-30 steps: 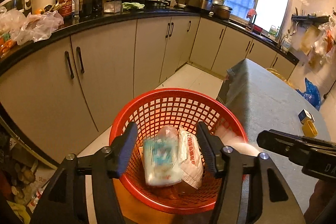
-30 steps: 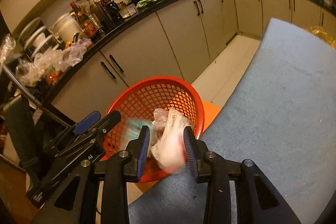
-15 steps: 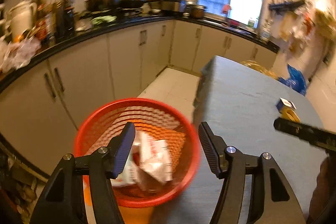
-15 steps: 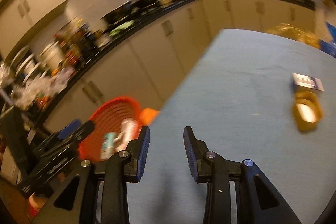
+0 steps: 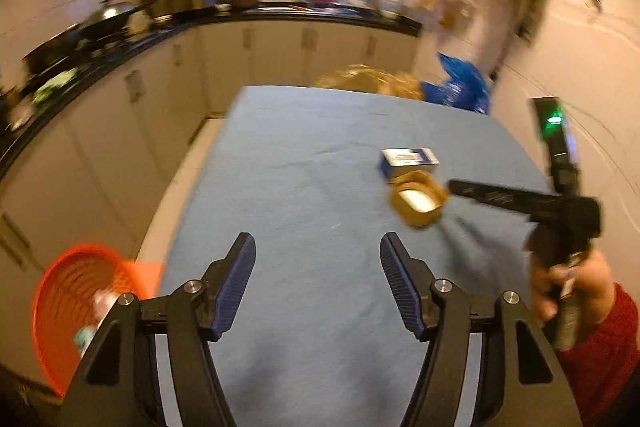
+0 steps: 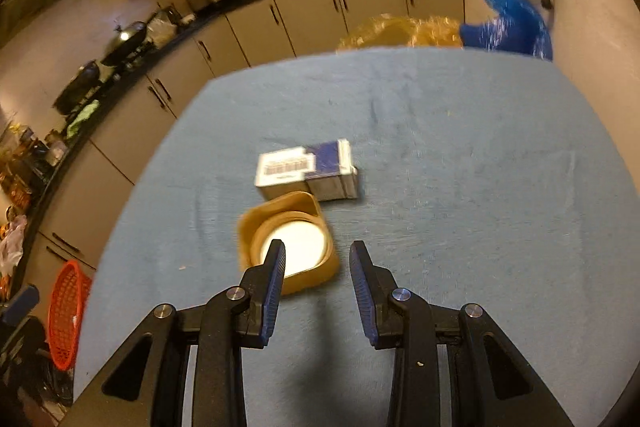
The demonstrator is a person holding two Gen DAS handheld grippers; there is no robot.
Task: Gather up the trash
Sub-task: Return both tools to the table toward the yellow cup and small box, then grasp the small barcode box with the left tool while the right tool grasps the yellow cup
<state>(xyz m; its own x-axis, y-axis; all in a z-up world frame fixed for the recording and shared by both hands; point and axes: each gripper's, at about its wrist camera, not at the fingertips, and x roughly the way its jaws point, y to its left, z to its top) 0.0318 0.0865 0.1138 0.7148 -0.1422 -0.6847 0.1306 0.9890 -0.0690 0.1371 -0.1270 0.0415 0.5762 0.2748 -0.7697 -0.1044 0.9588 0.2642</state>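
Left gripper [image 5: 316, 279] and right gripper [image 6: 316, 279], both parted and empty, above the blue-covered desk [image 6: 460, 147]. The yellow square tub [image 6: 288, 247] lies just beyond the right gripper, partly masked by one finger; the blue-and-white carton [image 6: 308, 171] touches its far side. Red basket [image 5: 76, 307], lower left, is blurred and cut off, its contents indistinct.

A blue-and-white carton [image 6: 307, 169] lies flat on the blue-covered desk [image 6: 460, 147], touching a yellow squarish lid [image 6: 289, 245] lying open side up; the red mesh basket [image 5: 76, 303] beside the desk holds wrappers.
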